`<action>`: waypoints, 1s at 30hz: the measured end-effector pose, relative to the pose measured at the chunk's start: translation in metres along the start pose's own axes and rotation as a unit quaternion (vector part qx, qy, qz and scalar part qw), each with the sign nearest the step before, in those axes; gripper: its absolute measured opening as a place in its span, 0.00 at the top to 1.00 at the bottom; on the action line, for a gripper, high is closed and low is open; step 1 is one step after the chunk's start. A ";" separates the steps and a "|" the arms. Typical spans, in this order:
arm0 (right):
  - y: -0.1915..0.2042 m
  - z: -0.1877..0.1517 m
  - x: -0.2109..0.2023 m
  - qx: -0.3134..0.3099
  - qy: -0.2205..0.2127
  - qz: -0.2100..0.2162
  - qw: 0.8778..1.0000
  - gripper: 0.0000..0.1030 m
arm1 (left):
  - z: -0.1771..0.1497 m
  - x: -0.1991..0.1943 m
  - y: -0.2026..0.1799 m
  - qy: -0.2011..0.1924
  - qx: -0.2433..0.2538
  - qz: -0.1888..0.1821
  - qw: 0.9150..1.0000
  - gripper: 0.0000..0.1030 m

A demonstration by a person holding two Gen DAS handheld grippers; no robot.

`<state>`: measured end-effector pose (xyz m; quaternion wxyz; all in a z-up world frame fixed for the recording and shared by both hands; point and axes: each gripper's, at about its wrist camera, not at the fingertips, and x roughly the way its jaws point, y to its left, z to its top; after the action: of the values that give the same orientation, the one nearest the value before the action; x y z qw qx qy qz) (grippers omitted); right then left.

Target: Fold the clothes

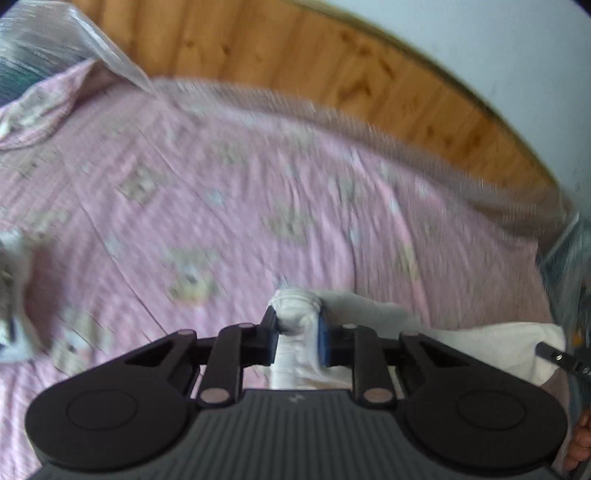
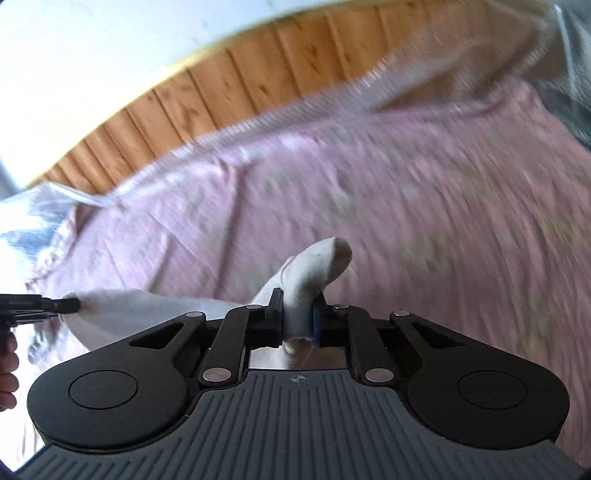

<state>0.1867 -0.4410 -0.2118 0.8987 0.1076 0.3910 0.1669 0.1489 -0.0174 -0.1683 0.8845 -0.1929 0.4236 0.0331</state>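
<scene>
A white garment [image 1: 480, 341] hangs stretched between my two grippers above a pink patterned bedsheet [image 1: 229, 177]. My left gripper [image 1: 297, 326] is shut on a bunched hem of the white garment [image 1: 295, 308]. My right gripper [image 2: 298, 317] is shut on another bunched end of the white garment [image 2: 317, 266], which pokes up past the fingers. In the right wrist view the cloth runs left to the other gripper's fingertips [image 2: 68, 305]. The right gripper's fingertips [image 1: 550, 352] show at the right edge of the left wrist view. Both views are motion-blurred.
A wooden headboard [image 1: 332, 59] curves behind the bed, with a pale wall [image 1: 498, 44] above. A clear plastic-wrapped bundle [image 1: 48, 33] lies at the bed's far corner. A small grey-and-white cloth [image 1: 11, 280] lies at the left edge. A hand [image 2: 7, 365] holds the other gripper.
</scene>
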 end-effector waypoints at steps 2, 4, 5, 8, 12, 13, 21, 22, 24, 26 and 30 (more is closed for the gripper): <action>0.007 0.011 0.014 -0.012 0.004 0.003 1.000 0.89 | 0.003 0.004 0.008 0.011 0.008 0.004 1.000 0.79; 0.009 0.014 0.036 -0.023 0.021 -0.006 0.999 0.89 | 0.001 0.018 0.011 0.044 0.007 -0.010 0.999 0.79; 0.009 0.013 0.048 -0.029 0.033 -0.016 0.999 0.88 | -0.002 0.022 0.007 0.049 0.017 -0.007 0.999 0.79; -0.010 0.006 0.068 -0.011 0.064 -0.032 0.997 0.88 | -0.008 0.026 -0.005 0.050 0.034 -0.019 0.998 0.78; -0.024 0.002 0.071 0.001 0.072 -0.035 0.997 0.87 | -0.015 0.040 -0.013 0.055 0.070 0.012 0.996 0.73; -0.025 0.003 0.073 0.002 0.075 -0.032 0.997 0.85 | -0.018 0.042 -0.013 0.060 0.077 0.017 0.995 0.72; -0.022 0.020 0.058 -0.024 0.034 -0.106 0.994 0.57 | -0.017 0.003 0.011 0.030 0.056 0.047 0.997 0.51; -0.018 0.023 0.051 -0.033 0.019 -0.119 0.992 0.57 | -0.013 -0.004 0.015 0.016 0.040 0.053 0.998 0.51; -0.007 0.027 0.043 -0.052 0.000 -0.110 0.993 0.63 | -0.004 -0.012 0.017 -0.007 0.015 0.053 0.998 0.52; 0.010 0.020 0.061 -0.079 0.022 -0.081 0.993 0.68 | 0.002 -0.002 0.003 -0.006 0.027 0.034 0.999 0.53; 0.042 0.006 0.095 -0.134 0.066 -0.023 0.988 0.74 | -0.002 0.045 -0.029 0.027 0.090 0.022 0.995 0.54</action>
<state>0.2427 -0.3661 -0.2573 0.8810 -0.0344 0.4255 0.2038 0.1824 -0.0499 -0.1942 0.8855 -0.1039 0.4528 0.0087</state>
